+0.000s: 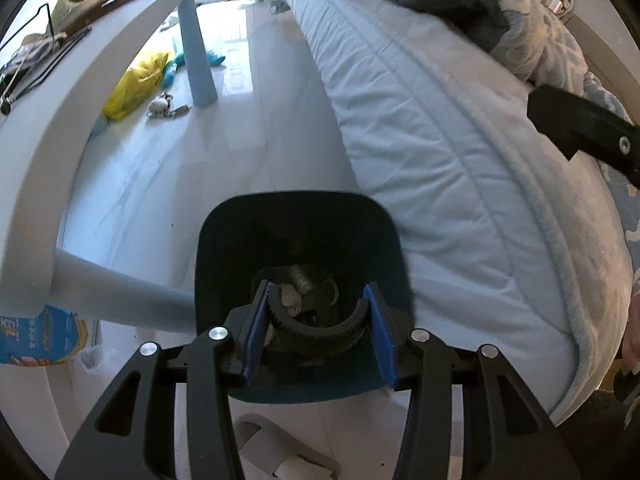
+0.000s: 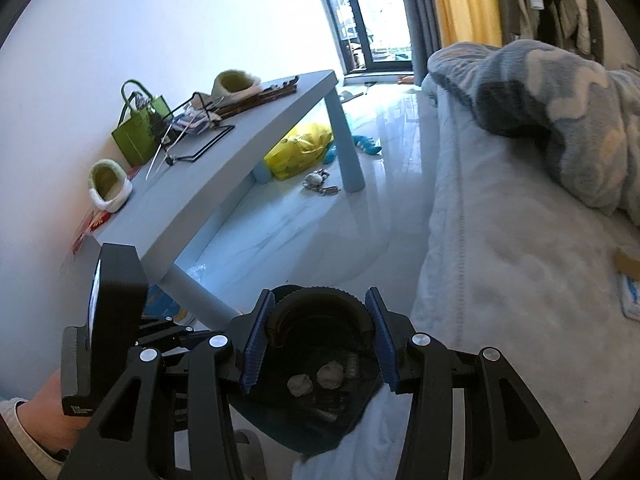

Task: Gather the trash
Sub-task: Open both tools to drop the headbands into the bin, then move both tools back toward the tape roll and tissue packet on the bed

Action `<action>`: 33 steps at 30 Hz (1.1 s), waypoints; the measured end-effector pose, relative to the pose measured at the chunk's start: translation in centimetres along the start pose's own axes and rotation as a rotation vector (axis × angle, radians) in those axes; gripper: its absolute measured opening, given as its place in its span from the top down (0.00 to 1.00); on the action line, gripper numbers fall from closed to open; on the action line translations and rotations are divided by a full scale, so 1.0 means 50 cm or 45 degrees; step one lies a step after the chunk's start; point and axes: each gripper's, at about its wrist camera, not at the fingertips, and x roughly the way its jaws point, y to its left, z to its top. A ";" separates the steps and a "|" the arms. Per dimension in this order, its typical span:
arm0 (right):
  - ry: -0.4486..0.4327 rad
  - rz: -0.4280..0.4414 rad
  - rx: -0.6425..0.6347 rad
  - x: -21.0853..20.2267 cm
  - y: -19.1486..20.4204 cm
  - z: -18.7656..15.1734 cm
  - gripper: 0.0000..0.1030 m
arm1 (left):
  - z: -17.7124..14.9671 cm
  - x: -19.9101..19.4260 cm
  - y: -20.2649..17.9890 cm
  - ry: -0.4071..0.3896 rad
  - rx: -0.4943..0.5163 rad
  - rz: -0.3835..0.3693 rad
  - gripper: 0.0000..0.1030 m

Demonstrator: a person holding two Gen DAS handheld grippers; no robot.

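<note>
The left claw (image 1: 318, 332) is hanging open over the bin (image 1: 300, 240), between bed (image 1: 440, 140) and bench (image 1: 80, 92), wads (image 1: 290, 298) inside. The right claw (image 2: 318, 338) is also gaping empty; keeping both centred over the rim should help.

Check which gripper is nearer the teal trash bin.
Left. The left gripper hovers just above the trash bin, jaws open; the right gripper is farther, raised over the edge of the bed beside it.

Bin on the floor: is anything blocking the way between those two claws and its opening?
Nothing visible does. The bin has no lid, and its mouth lies open right under the left gripper and right gripper, both open. Only paper wads lie at its bottom.
</note>
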 end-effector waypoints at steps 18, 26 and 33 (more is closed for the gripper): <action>0.148 -0.010 -0.042 0.128 0.050 -0.014 0.54 | -0.019 -0.042 0.090 -0.035 -0.080 -0.082 0.34; 0.227 -0.036 -0.031 0.188 0.051 -0.031 0.54 | -0.014 -0.100 0.105 -0.157 -0.085 -0.080 0.37; 0.301 -0.057 -0.035 0.234 0.058 -0.048 0.54 | -0.011 -0.132 0.119 -0.224 -0.097 -0.071 0.45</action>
